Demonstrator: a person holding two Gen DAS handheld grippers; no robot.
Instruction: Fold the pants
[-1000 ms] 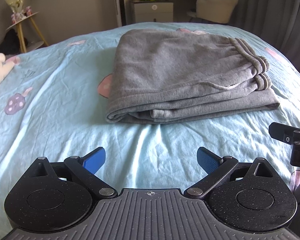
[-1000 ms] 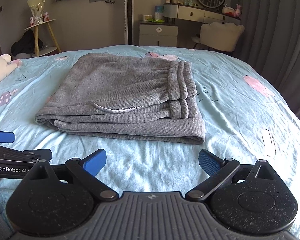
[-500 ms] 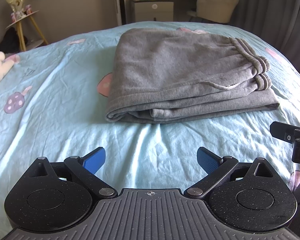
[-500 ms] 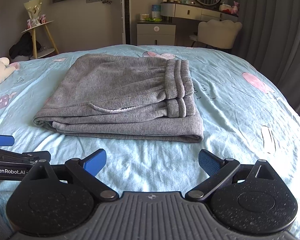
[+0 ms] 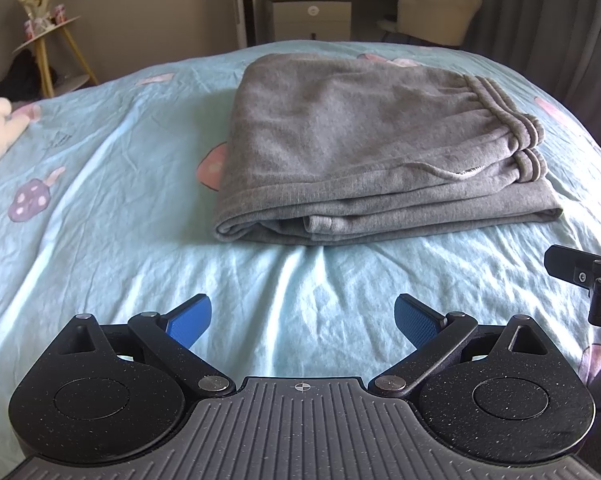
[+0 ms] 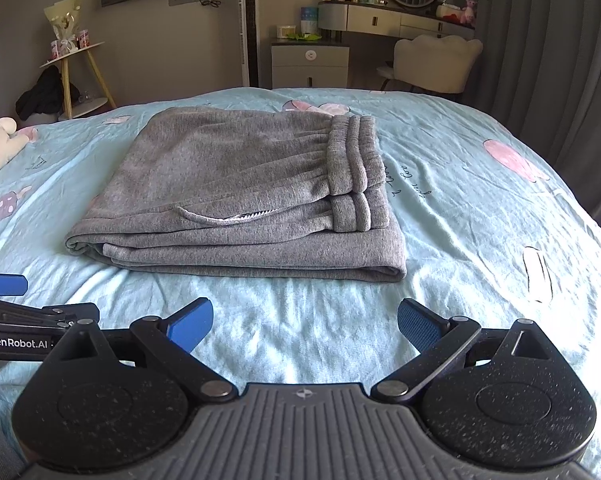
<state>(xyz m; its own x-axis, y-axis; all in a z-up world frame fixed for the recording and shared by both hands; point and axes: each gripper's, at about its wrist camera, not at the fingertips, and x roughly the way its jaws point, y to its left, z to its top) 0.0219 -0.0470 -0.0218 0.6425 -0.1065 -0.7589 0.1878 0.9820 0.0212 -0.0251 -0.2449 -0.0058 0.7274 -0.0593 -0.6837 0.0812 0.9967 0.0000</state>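
A home bedroom: a wide bed under a pale blue cartoon-print sheet fills the foreground. Beyond its far edge stand a grey-and-white dressing table with an oval mirror, a cream shell-backed chair, a white bedside cabinet and dark grey curtains.

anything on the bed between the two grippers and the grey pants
Nothing visible. Only bare, wrinkled blue sheet lies between the open left gripper and the folded grey pants, and likewise ahead of the open right gripper.
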